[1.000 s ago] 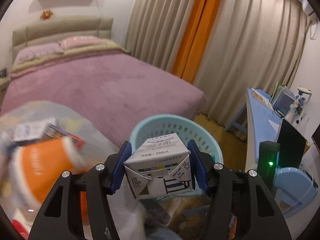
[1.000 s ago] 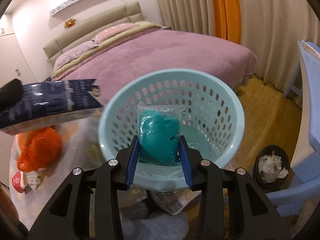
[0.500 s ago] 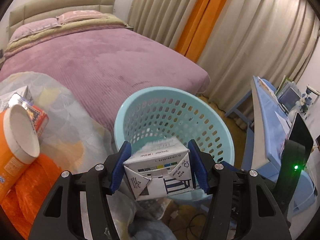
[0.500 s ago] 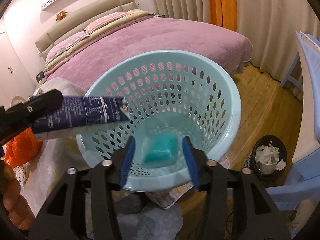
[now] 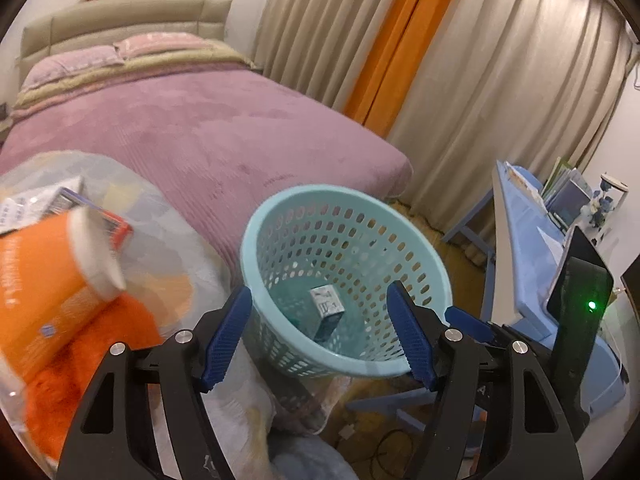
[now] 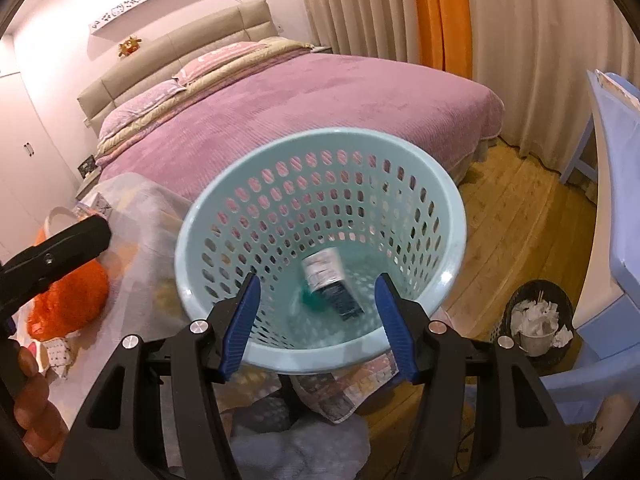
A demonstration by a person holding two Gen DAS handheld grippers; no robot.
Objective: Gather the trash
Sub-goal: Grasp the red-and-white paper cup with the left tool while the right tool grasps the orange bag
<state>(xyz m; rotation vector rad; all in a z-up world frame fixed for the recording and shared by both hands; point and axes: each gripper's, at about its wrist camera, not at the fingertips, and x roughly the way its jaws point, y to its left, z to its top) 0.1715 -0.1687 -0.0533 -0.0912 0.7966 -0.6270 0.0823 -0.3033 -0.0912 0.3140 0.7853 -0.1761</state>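
Observation:
A light-blue perforated basket (image 5: 280, 224) (image 6: 452, 216) stands just ahead of both grippers. Inside it lies a small milk carton (image 5: 327, 309) (image 6: 329, 280), tipped over near the bottom, beside a teal packet (image 6: 310, 298) partly under it. My left gripper (image 5: 320, 334) hangs over the basket's near rim, its jaws opening with nothing between them. My right gripper (image 6: 316, 324) is also over the near rim, jaws opening and empty. The left gripper's black finger (image 6: 60, 246) shows at the left of the right wrist view.
An orange cup (image 5: 48, 280) and orange bag (image 6: 72, 300) lie on a cloth-covered table (image 5: 168, 248) to the left, with small boxes (image 5: 40, 200). A purple bed (image 5: 200, 128) is behind. A blue desk (image 5: 528, 232), blue chair (image 6: 600, 364) and black bin of paper (image 6: 536, 316) are to the right.
Both grippers opened. The milk carton left the left gripper's jaws and the teal packet left the right gripper's jaws; both now lie in the basket.

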